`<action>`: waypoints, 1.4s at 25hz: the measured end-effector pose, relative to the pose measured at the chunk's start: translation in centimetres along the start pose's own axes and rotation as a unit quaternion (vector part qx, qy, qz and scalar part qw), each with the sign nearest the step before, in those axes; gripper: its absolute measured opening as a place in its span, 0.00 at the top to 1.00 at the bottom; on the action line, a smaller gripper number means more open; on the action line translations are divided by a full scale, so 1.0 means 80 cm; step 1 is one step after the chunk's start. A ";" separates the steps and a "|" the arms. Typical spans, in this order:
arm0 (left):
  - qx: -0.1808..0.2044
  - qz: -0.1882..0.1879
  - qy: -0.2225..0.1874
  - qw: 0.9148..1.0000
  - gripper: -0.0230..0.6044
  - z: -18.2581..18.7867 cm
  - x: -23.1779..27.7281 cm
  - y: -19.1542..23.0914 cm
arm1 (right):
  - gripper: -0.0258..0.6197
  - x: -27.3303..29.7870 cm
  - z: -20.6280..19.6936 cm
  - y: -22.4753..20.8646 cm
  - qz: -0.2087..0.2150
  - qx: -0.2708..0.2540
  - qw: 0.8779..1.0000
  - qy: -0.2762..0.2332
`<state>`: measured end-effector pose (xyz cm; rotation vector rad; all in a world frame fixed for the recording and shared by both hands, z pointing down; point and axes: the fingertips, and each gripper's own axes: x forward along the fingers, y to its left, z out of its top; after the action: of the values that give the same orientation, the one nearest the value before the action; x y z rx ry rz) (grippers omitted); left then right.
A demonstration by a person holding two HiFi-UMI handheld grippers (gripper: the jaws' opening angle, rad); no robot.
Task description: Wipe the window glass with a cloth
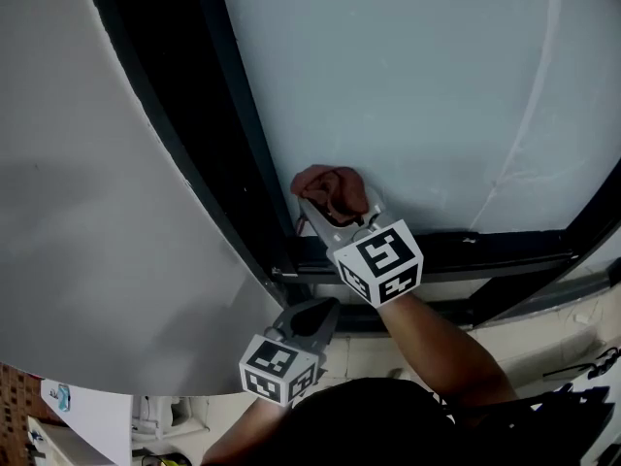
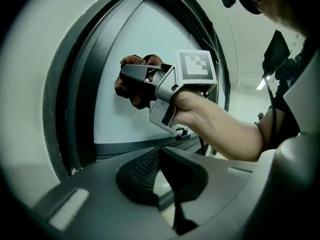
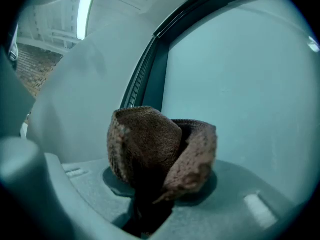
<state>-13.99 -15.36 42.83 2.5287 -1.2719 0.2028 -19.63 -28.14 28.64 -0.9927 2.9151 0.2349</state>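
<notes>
Clenches the right gripper [image 1: 335, 205] on a bunched brown cloth [image 1: 316, 181], with rounded folds bulging out beyond both jaws in the right gripper view [image 3: 145, 144]. Sets that cloth against the window glass [image 1: 417, 85] near the pane's lower left corner, just beside the dark frame [image 1: 233, 134] and just above its bottom rail. Shows, from the left gripper view, the same right gripper [image 2: 136, 79] reaching in from the right on a bare forearm [image 2: 225, 126], with the cloth [image 2: 131, 91] at the pale glass [image 2: 145, 34]. Carries a black-and-white marker cube [image 1: 380, 260] behind the right jaws.

Holds the left gripper [image 1: 318, 314] lower, below the bottom rail and beside the grey wall [image 1: 87, 212], apart from the cloth. Has its jaws drawn together with nothing between them, as seen in the left gripper view [image 2: 165, 174], and points them up toward the frame. Bears a second marker cube [image 1: 278, 367] at its rear, near the bottom edge of the head view.
</notes>
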 end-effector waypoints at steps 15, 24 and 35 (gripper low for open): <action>-0.005 0.021 -0.007 1.000 0.94 0.004 -0.019 0.031 | 0.75 0.054 -0.014 0.018 0.016 -0.007 1.000 0.013; -0.002 0.012 -0.006 1.000 0.94 0.008 -0.010 0.028 | 0.75 0.051 -0.016 0.016 0.017 -0.017 1.000 0.019; 0.002 -0.002 0.003 1.000 0.94 0.004 0.004 0.012 | 0.75 0.027 -0.016 -0.007 -0.003 -0.013 1.000 0.017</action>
<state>-14.59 -16.24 42.81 2.5316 -1.2661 0.2106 -20.99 -30.08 29.58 -1.0182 2.9472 0.2575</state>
